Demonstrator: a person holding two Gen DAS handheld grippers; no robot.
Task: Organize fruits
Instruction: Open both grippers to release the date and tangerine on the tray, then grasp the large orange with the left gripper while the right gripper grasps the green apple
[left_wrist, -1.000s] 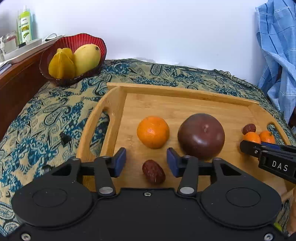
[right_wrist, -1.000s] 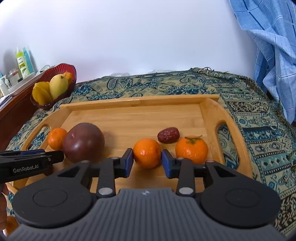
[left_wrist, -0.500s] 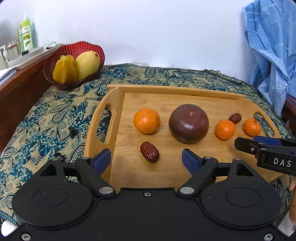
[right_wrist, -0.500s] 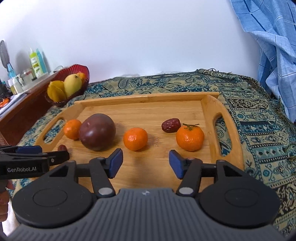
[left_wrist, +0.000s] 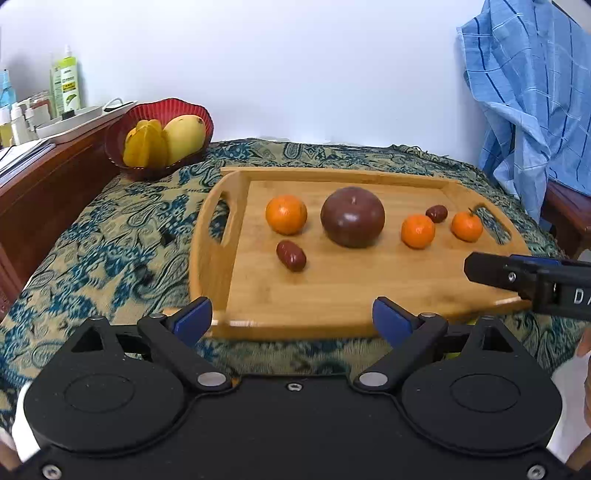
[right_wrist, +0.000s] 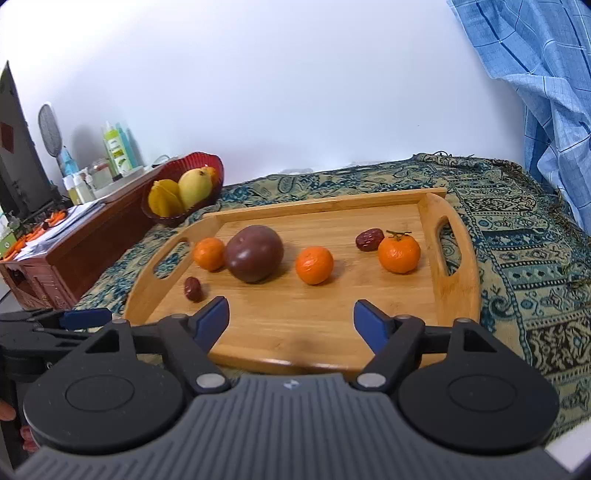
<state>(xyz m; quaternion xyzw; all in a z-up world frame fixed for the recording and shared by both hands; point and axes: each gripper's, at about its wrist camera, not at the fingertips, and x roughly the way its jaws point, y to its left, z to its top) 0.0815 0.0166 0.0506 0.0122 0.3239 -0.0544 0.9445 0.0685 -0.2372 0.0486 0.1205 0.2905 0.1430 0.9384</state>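
A wooden tray lies on the patterned cloth. On it lie a row of three tangerines, a big dark purple fruit and two red dates. My left gripper is open and empty at the tray's near edge. My right gripper is open and empty over the tray's near edge; its side shows in the left wrist view.
A red bowl with a mango and starfruit stands at the back left on the cloth. A wooden cabinet with bottles is on the left. A blue cloth hangs at the right.
Both grippers opened, let go of the date and the middle tangerine, and drew back from the fruit to the tray's near edge.
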